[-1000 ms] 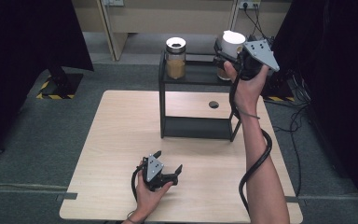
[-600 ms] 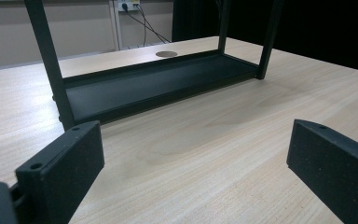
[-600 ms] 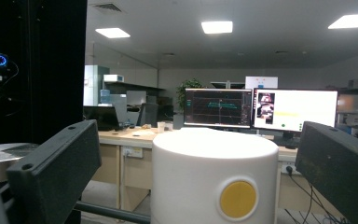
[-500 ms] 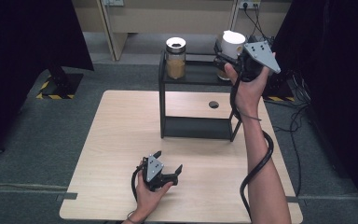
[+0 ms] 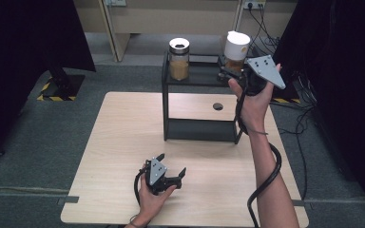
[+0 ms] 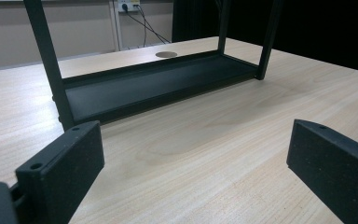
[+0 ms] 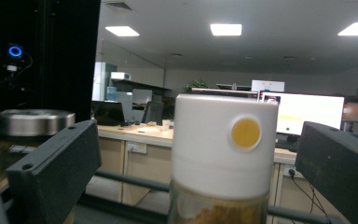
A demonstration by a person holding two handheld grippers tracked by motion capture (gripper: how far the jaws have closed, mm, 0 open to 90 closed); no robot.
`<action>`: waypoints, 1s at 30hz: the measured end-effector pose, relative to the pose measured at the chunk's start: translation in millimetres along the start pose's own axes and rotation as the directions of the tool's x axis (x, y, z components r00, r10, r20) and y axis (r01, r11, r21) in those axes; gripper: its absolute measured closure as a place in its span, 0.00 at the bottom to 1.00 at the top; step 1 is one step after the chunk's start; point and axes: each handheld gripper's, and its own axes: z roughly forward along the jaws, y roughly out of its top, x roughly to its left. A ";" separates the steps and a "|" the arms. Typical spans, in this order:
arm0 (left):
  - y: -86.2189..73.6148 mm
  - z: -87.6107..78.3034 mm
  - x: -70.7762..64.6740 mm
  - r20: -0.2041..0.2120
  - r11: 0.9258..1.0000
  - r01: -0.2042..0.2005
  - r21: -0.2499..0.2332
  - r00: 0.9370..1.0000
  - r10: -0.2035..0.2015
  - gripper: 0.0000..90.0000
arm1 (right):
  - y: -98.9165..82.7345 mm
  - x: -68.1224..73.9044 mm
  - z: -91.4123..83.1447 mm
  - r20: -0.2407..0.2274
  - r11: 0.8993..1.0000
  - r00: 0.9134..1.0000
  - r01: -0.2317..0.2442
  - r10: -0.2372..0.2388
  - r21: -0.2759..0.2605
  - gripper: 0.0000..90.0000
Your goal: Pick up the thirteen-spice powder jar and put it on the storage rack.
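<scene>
R gripper [image 5: 232,72] is up at the top shelf, jaws spread wide w/ nothing pinched yet. In the right gripper view the jaws stand either side of the white-capped glass jar of tan powder [image 7: 223,154], w/ clear air on both sides, so no contact. The jar sits dead ahead of the claw, between the jaw lines, a touch toward the R jaw's side of centre. Its long axis is upright, jaws level w/ the cap and the top of the glass, so a squeeze would land across the jar's width, near the cap seam. Judgement: grip height is a bit high; lower on the glass body would hold safer.

The jar stands at the R end of the black metal two-tier shelf rack [image 5: 197,76] on the pale wood table [image 5: 123,137]. A second glass jar w/ a steel lid [image 5: 179,59] stands at the rack's L end, well apart from the first.

L gripper [image 5: 167,175] rests low near the table's front edge, jaws open and empty, aimed at the rack's bottom tray [image 6: 154,88]. R hand is far nearer the jar, so the pick looks like its job.
</scene>
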 end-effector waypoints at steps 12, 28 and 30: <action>-0.5 0.0 -0.7 -0.001 1.000 0.000 -0.003 1.000 0.000 0.03 | -14.2 -4.9 -25.9 -0.022 1.000 1.000 -0.009 0.009 -0.013 0.00; -1.3 -0.4 -1.9 -0.003 1.000 -0.003 -0.008 1.000 0.003 0.04 | -32.1 -9.8 -50.6 -0.046 1.000 0.999 -0.029 0.029 0.001 0.00; -1.4 -0.6 -2.1 -0.003 1.000 -0.003 -0.009 1.000 0.003 0.04 | -34.3 -9.6 -53.4 -0.051 1.000 0.998 -0.029 0.029 0.005 0.00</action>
